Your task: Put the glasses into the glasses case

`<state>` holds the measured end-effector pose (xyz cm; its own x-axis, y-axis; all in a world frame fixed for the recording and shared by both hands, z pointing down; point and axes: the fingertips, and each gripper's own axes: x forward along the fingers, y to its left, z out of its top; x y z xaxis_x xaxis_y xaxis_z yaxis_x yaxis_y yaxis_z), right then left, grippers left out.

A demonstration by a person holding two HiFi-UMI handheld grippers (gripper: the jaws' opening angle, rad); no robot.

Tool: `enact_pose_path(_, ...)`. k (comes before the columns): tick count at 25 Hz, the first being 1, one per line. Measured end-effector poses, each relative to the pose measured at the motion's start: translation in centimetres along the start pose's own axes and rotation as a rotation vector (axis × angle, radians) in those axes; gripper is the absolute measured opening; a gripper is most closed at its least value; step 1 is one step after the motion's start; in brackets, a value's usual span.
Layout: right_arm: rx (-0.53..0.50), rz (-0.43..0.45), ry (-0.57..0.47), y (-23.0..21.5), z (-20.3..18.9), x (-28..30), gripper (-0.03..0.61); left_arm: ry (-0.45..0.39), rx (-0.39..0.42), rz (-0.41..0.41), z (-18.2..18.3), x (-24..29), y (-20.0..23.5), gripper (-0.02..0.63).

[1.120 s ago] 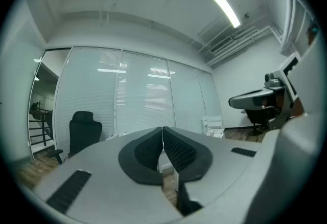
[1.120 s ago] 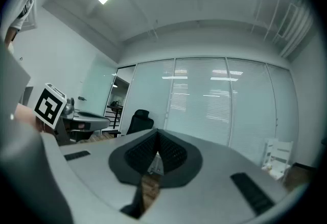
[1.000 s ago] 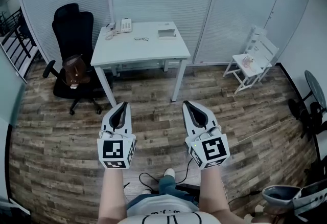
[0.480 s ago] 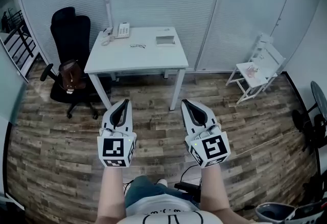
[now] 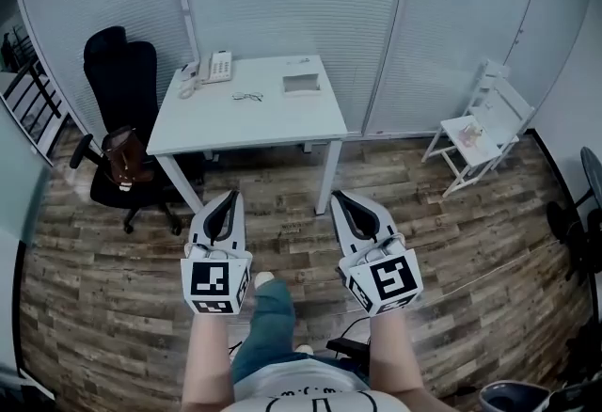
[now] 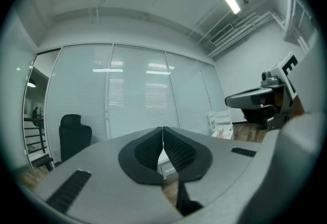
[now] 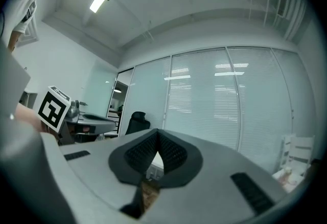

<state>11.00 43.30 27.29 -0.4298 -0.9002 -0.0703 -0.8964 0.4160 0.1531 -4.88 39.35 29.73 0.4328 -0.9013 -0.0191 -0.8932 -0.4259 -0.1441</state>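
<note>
A pair of glasses lies on the white desk ahead, near its middle. A pale glasses case rests on the desk's far right part. My left gripper and right gripper are held level over the wooden floor, short of the desk. Both are shut with nothing between the jaws. In the left gripper view the pads meet at the tip. The right gripper view shows its pads closed too.
A white telephone stands at the desk's far left corner. A black office chair with a brown bag is left of the desk. A small white chair stands at the right. Glass walls with blinds close the back.
The desk has come nearer and sits lower in the head view as the person walks forward. Both grippers stay shut and side by side.
</note>
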Motion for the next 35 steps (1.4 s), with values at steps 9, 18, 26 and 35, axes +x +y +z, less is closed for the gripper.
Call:
enact_pose_path(9, -0.004, -0.027, 0.017, -5.7, -2.4, 13.4, 0.009, -0.015, -0.021, -0.027, -1.6, 13.4, 6.7, 0.017)
enact_pose_path(18, 0.004, -0.064, 0.055, -10.7, -4.7, 29.6, 0.011, -0.018, -0.032, -0.055, -2.4, 27.7, 16.1, 0.017)
enact_pose_path(26, 0.018, -0.067, 0.108, -13.9, -7.2, 37.3, 0.010, -0.001, -0.069, -0.051, -4.4, 34.9, 20.5, 0.017)
enact_pose_path(35, 0.003, 0.003, 0.129, -18.5, -9.9, 45.6, 0.011, 0.041, -0.090, 0.016, -6.9, 42.9, 23.8, 0.017)
